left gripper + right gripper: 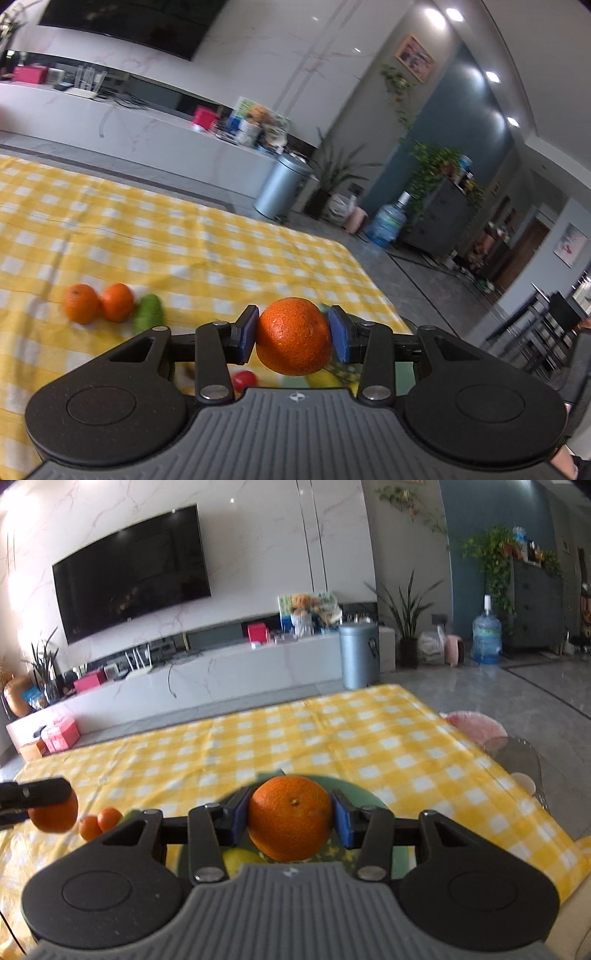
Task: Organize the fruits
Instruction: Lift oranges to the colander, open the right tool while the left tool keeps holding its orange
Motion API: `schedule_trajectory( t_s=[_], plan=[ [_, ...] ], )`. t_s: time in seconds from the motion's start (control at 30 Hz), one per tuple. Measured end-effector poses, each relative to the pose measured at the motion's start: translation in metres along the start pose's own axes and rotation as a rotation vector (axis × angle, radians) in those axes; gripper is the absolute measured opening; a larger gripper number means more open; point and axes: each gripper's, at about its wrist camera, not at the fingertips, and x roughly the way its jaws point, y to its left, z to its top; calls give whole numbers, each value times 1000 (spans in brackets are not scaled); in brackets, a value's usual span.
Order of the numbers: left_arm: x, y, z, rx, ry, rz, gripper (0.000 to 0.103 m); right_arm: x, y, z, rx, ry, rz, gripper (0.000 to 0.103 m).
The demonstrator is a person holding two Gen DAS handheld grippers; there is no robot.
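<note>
My left gripper [293,334] is shut on an orange [294,336] and holds it above the yellow checked tablecloth [184,240]. My right gripper [290,818] is shut on another orange [290,818] above a green plate [364,794]. The left gripper and its orange [53,814] also show at the left of the right wrist view. Two small oranges [98,302] and a green fruit [148,313] lie on the cloth to the left; they also show in the right wrist view [99,821]. Fruit on the plate is mostly hidden: a yellow one [240,858] and a red one [243,380] show.
The table's right edge [369,273] drops to the grey floor. A pink stool [476,725] stands by the table's right side. A grey bin [359,655] and a white TV counter [221,672] stand beyond the far edge.
</note>
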Motion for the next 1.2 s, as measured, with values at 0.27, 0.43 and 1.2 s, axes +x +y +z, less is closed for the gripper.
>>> schedule_trajectory(
  t_s=[0.27, 0.43, 1.2],
  plan=[
    [32, -23, -19, 39, 100, -76, 46, 37, -6, -7, 51, 74, 74, 44],
    [39, -23, -29, 64, 133, -76, 46, 64, -8, -8, 93, 123, 84, 44],
    [33, -24, -34, 57, 146, -57, 46, 90, -18, -9, 196, 157, 65, 54]
  ],
)
